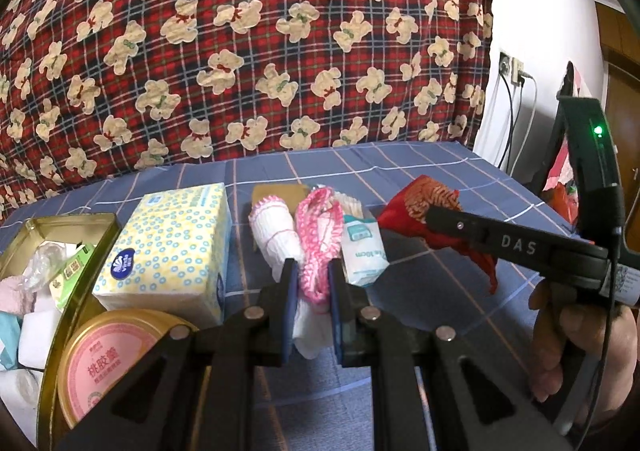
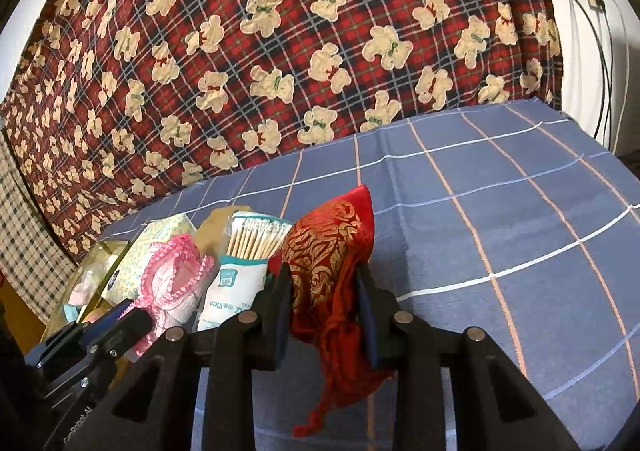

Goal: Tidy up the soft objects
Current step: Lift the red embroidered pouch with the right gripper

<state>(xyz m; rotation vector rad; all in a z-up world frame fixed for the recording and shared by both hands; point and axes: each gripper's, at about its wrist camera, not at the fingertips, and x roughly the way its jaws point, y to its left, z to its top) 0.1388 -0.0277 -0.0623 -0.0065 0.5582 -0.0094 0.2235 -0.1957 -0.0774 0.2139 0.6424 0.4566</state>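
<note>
Red brocade pouch (image 2: 332,251) is pinched in your right gripper (image 2: 324,291), its jaws nearly closed on the cloth, the tassel dangling below above the blue checked cloth (image 2: 500,211). Your left gripper (image 1: 312,287) is clamped narrowly on the pink crocheted piece (image 1: 320,235), with white fabric bunched between the pads. Risk, as I judge it: the slick pouch could slip from such a shallow pinch, or its tassel snag the cotton swab packet (image 2: 240,271) just beside it. The pink piece could drag the white roll (image 1: 272,231) touching it. The open gold tin (image 1: 60,235) lies to your left, beyond the tissue pack (image 1: 172,243).
</note>
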